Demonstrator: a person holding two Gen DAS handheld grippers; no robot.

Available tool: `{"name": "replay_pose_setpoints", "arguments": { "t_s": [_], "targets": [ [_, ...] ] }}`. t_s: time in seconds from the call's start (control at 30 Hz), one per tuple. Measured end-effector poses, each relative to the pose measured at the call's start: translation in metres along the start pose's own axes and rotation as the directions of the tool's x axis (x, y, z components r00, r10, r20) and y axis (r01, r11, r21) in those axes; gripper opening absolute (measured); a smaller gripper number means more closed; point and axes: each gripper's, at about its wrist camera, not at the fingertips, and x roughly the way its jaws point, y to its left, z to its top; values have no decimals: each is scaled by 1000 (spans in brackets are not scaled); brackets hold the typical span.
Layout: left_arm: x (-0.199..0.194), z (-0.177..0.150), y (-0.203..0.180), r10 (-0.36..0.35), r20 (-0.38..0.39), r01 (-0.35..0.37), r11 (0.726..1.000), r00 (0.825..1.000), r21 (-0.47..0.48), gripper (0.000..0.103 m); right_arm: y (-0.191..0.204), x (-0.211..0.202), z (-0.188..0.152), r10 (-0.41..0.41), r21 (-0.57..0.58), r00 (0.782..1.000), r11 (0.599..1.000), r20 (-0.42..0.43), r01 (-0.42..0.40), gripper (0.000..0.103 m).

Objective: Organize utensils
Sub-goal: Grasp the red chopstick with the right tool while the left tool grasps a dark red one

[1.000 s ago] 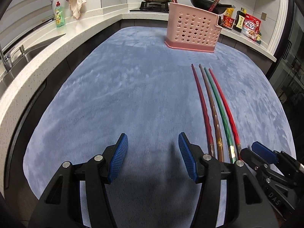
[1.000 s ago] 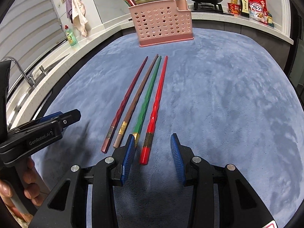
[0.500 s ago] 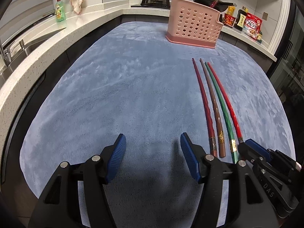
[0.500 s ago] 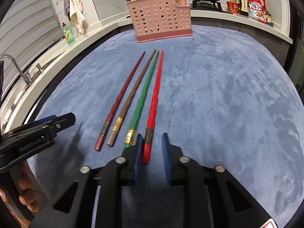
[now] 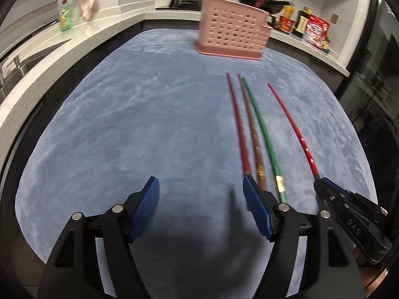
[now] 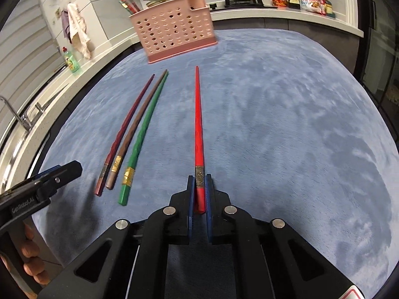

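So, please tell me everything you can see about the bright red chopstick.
The bright red chopstick is long, slender and glossy, tapering to a thin tip that points toward the pink basket. Near its thick end sits a dark band with gold ornament. The right tongs are shut on that end, blue pads pressing both sides. It now lies apart from the three other chopsticks, which rest together on the blue mat.

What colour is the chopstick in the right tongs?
Bright red chopstick with a dark patterned band; clearest in the right wrist view.
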Motion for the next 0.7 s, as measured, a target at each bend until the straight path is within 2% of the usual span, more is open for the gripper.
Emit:
{"name": "replay_pose_setpoints", "arguments": {
  "t_s": [0.4, 0.6, 0.7],
  "targets": [
    [18, 0, -15, 0, -27, 1, 1000, 1000, 13, 66, 0, 0, -1, 3, 3, 1000, 1000, 1, -3, 7],
    [25, -3, -18, 28, -35, -28, 999, 999, 26, 65, -1, -1, -2, 2, 2, 1000, 1000, 3, -2, 7],
    [25, -4, -17, 30, -33, -30, 999, 999, 18, 62, 0, -1, -2, 0, -3, 1000, 1000, 5, 0, 7]
  ]
}}
